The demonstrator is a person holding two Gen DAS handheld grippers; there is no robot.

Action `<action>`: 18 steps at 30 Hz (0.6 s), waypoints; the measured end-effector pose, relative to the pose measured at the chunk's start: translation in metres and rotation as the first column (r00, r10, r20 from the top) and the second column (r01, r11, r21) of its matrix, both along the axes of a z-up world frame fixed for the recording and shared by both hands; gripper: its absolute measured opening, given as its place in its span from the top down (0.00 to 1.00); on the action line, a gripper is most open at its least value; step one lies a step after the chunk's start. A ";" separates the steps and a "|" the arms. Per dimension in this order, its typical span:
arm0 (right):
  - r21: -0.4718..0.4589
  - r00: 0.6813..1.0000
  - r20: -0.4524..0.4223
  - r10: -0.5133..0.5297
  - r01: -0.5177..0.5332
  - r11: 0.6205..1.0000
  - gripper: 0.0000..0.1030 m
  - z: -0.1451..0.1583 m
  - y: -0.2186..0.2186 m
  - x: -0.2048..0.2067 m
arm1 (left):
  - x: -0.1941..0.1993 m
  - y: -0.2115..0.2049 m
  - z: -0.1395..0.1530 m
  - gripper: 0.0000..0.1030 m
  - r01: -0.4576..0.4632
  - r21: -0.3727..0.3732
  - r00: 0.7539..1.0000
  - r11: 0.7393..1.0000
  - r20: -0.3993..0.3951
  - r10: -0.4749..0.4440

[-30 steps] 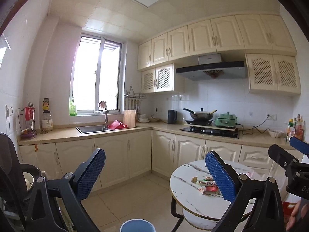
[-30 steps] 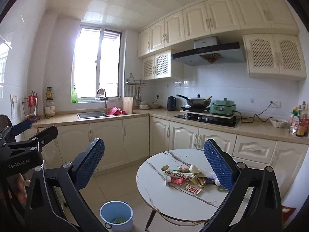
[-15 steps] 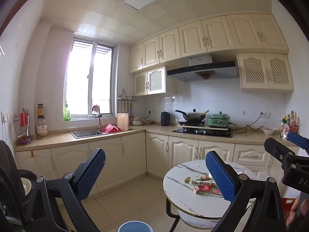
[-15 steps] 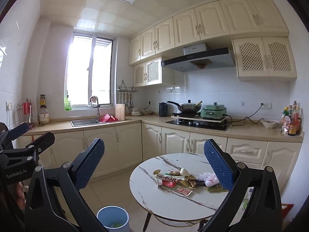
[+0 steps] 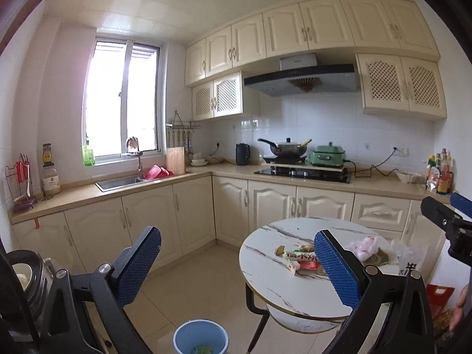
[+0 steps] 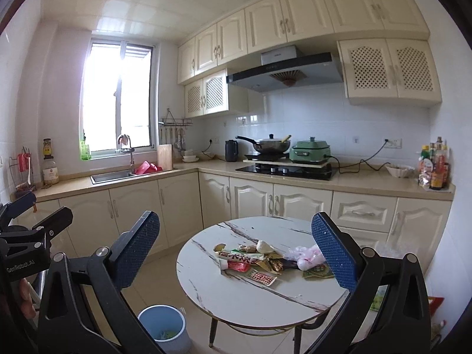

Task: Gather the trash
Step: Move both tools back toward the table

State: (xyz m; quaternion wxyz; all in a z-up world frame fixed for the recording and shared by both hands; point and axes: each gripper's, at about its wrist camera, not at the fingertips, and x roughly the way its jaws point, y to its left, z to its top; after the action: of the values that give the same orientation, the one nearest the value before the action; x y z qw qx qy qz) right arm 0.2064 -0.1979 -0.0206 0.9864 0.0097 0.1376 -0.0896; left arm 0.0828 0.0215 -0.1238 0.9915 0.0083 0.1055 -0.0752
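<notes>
Cream kitchen cabinets ran round the room, and I stood back from a round marble tabletop (image 6: pixel 236 292) with both tongs raised. My left tongs (image 5: pixel 236 268) were spread wide and empty; my right tongs (image 6: pixel 236 265) were the same, gaping with nothing between them. Nearest me, on the floor just beside the table legs, stood the blue bin (image 6: pixel 163 324), with something green already at its bottom. Past it, the trash (image 6: pixel 265 264) lay heaped on the tabletop: wrappers, a crumpled pink and white plastic bag (image 6: pixel 306 255), a bit of ginger (image 6: pixel 247 248). I judged I was only at the approach, nothing yet picked up. The next move would call for lowering one pair of tongs over a loose wrapper at the heap's edge and pinching it flat. The long red wrapper (image 6: pixel 236 256) bore white characters I could not read. On the side of my left tongs, seen from the right, I read "GenRobot.AI". Farthest off, a green cooker (image 6: pixel 309 149) sat by the wok (image 6: pixel 270 144).
</notes>
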 end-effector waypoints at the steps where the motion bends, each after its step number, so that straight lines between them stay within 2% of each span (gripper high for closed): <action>1: 0.005 1.000 -0.017 -0.016 0.016 1.000 0.00 -0.006 -0.007 0.005 | 0.015 -0.005 0.000 0.01 0.008 0.001 1.000 1.000 -0.024 -0.008; 5: 0.047 0.993 -0.105 -0.057 0.063 0.997 0.00 -0.039 -0.045 0.029 | 0.072 -0.016 -0.010 0.01 0.047 -0.005 0.991 0.999 -0.125 -0.047; 9: 0.084 0.974 -0.201 -0.102 0.121 0.989 0.00 -0.078 -0.084 0.053 | 0.129 -0.033 -0.031 0.01 0.082 0.008 0.970 0.997 -0.232 -0.078; 10: 0.090 0.969 -0.220 -0.110 0.132 0.987 0.00 -0.086 -0.092 0.058 | 0.150 -0.043 -0.028 0.01 0.087 0.013 0.964 0.996 -0.253 -0.081; 13: 0.105 0.952 -0.274 -0.135 0.169 0.980 0.00 -0.111 -0.119 0.074 | 0.209 -0.073 -0.027 0.01 0.130 0.024 0.941 0.991 -0.319 -0.115; 18: 0.114 0.920 -0.358 -0.158 0.211 0.971 0.00 -0.149 -0.156 0.101 | 0.295 -0.110 -0.046 0.01 0.163 0.023 0.892 0.986 -0.430 -0.137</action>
State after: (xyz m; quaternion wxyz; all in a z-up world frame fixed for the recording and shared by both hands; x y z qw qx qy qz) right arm 0.3073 -0.3542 -0.1693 0.9303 0.0809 0.3137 -0.1719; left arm 0.3777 -0.0889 -0.1695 0.9348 0.0288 0.3212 -0.1485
